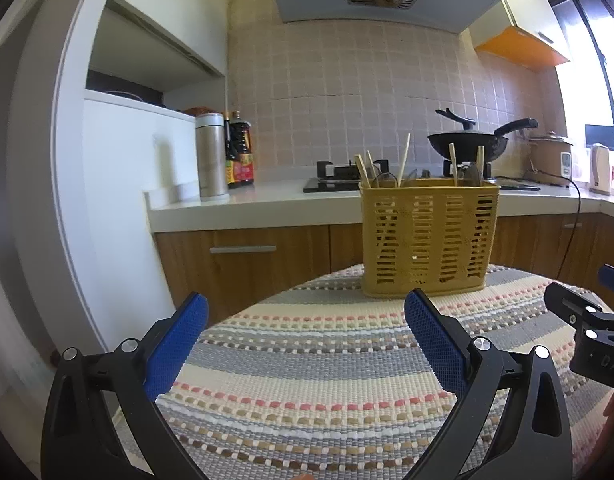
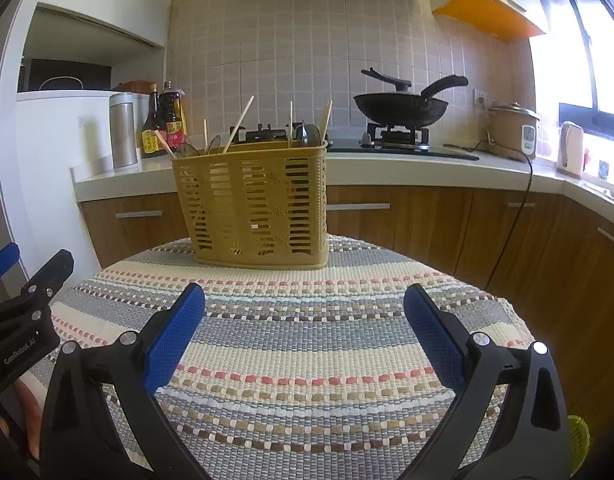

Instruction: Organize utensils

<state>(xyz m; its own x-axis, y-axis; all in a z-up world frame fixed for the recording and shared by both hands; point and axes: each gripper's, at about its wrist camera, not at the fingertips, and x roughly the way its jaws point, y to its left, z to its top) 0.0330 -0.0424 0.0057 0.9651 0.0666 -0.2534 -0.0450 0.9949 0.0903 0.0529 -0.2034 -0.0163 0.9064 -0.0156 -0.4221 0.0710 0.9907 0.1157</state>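
A yellow slotted utensil basket [image 1: 429, 240] stands upright at the far edge of a table with a striped woven cloth [image 1: 315, 380]. It holds several wooden chopsticks [image 1: 405, 160] and dark spoons [image 1: 471, 170]. My left gripper [image 1: 307, 316] is open and empty, low over the cloth, short of the basket. In the right wrist view the basket [image 2: 255, 208] stands ahead, chopsticks [image 2: 237, 124] sticking out. My right gripper [image 2: 305, 312] is open and empty over the cloth [image 2: 307, 360]. Each gripper shows at the edge of the other's view, the right gripper [image 1: 587, 320] and the left gripper [image 2: 23, 312].
Behind the table runs a kitchen counter [image 1: 267, 200] with wooden cabinets. On it stand a steel flask [image 1: 211, 156], sauce bottles [image 1: 239, 156], a gas hob with a black wok [image 1: 471, 140], a rice cooker [image 1: 549, 156] with a hanging cord and a kettle [image 1: 599, 168].
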